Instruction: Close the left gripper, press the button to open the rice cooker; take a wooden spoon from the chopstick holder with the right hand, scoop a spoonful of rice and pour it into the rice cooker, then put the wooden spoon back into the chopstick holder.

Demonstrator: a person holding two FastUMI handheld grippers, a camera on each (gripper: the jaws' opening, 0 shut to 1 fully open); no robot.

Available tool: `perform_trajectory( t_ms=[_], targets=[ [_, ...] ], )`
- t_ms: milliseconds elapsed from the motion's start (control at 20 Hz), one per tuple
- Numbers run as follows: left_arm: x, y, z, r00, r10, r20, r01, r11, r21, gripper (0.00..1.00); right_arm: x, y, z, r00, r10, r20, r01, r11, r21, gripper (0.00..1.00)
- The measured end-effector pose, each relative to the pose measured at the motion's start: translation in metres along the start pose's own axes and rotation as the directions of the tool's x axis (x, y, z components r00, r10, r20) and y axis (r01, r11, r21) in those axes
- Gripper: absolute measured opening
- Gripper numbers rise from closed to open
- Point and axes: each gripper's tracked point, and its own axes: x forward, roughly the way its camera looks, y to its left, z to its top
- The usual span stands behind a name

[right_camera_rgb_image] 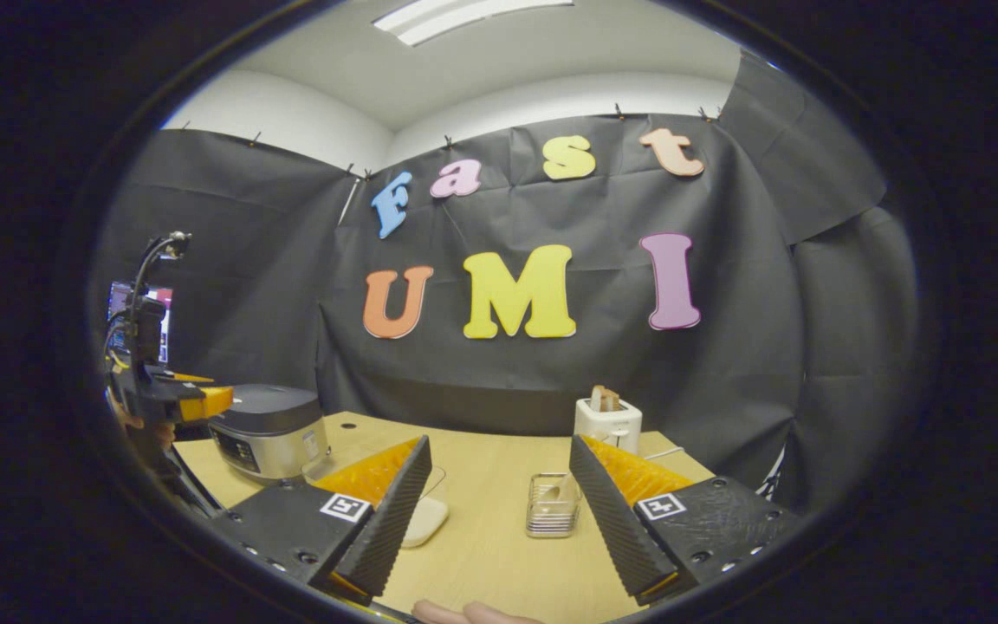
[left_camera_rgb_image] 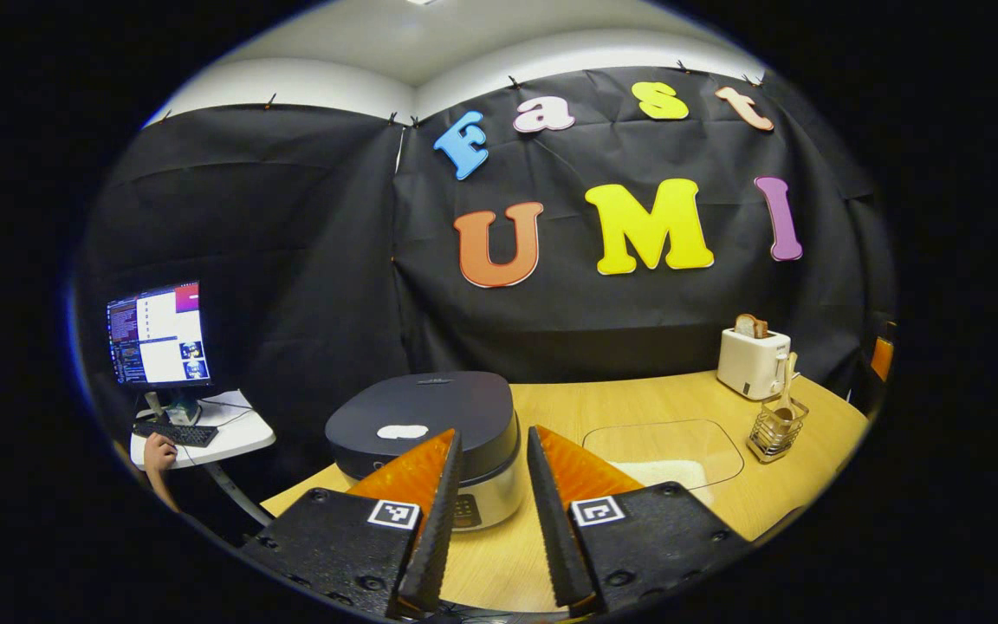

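Observation:
The rice cooker (left_camera_rgb_image: pixel 425 425), dark lid down with a pale button patch (left_camera_rgb_image: pixel 402 431) on top, stands just beyond my left gripper (left_camera_rgb_image: pixel 495 433), which is open and holds nothing. A wire chopstick holder (left_camera_rgb_image: pixel 776 429) with the wooden spoon (left_camera_rgb_image: pixel 787 390) upright in it sits at the table's right. Between them lies a clear tray of rice (left_camera_rgb_image: pixel 664 455). In the right gripper view, my right gripper (right_camera_rgb_image: pixel 499 446) is open and empty, with the chopstick holder (right_camera_rgb_image: pixel 553 505) ahead between its fingers. The rice cooker (right_camera_rgb_image: pixel 269 429) and the left gripper (right_camera_rgb_image: pixel 178 399) are far left.
A white toaster (left_camera_rgb_image: pixel 754 360) with bread in it stands behind the holder, and the toaster (right_camera_rgb_image: pixel 607 420) shows in the right gripper view too. Left of the wooden table (left_camera_rgb_image: pixel 551 407) is a side stand with a monitor (left_camera_rgb_image: pixel 157 334), keyboard and a person's hand (left_camera_rgb_image: pixel 157 451).

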Motion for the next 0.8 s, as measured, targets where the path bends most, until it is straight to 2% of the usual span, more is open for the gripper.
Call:
perform_trajectory(
  t_ms=[100, 150, 200, 250, 400, 550, 600, 800],
  targets=[
    [0.008, 0.015, 0.006, 1.0, 0.013, -0.019, -0.013, 1.0, -0.003, 0.31, -0.002, -0.005, 0.005, 1.0, -0.006, 0.021, 0.006, 1.0, -0.001, 0.95],
    [0.014, 0.022, 0.006, 0.999, 0.013, -0.042, -0.013, 1.0, -0.007, 0.11, -0.003, -0.006, 0.007, 1.0, -0.003, 0.028, 0.003, 1.0, 0.007, 0.95],
    [0.019, 0.029, 0.008, 0.998, 0.018, -0.062, -0.019, 1.0, -0.01, 0.05, -0.003, -0.004, 0.006, 1.0, 0.004, 0.027, -0.004, 1.0, 0.018, 0.95],
    [0.024, 0.035, 0.008, 0.996, 0.027, -0.087, -0.026, 1.0, 0.002, 0.02, -0.003, -0.004, 0.006, 1.0, 0.011, 0.024, -0.012, 0.999, 0.032, 0.95],
    [0.038, 0.046, 0.003, 0.984, 0.032, -0.173, -0.026, 0.999, 0.033, 0.02, -0.005, -0.004, 0.007, 0.999, 0.029, 0.021, -0.03, 0.998, 0.061, 0.96],
    [0.049, 0.052, -0.008, 0.967, 0.02, -0.256, -0.02, 1.0, 0.002, 0.03, -0.008, -0.006, 0.01, 0.999, 0.04, 0.03, -0.042, 0.997, 0.061, 0.95],
    [0.052, 0.054, -0.011, 0.961, 0.025, -0.276, -0.027, 1.0, -0.004, 0.02, -0.009, -0.009, 0.014, 0.998, 0.04, 0.039, -0.042, 0.997, 0.062, 0.92],
    [0.062, 0.066, -0.026, 0.943, 0.03, -0.332, -0.04, 0.999, -0.024, 0.03, -0.013, -0.019, 0.019, 0.998, 0.03, 0.059, -0.034, 0.997, 0.073, 0.95]
  ],
)
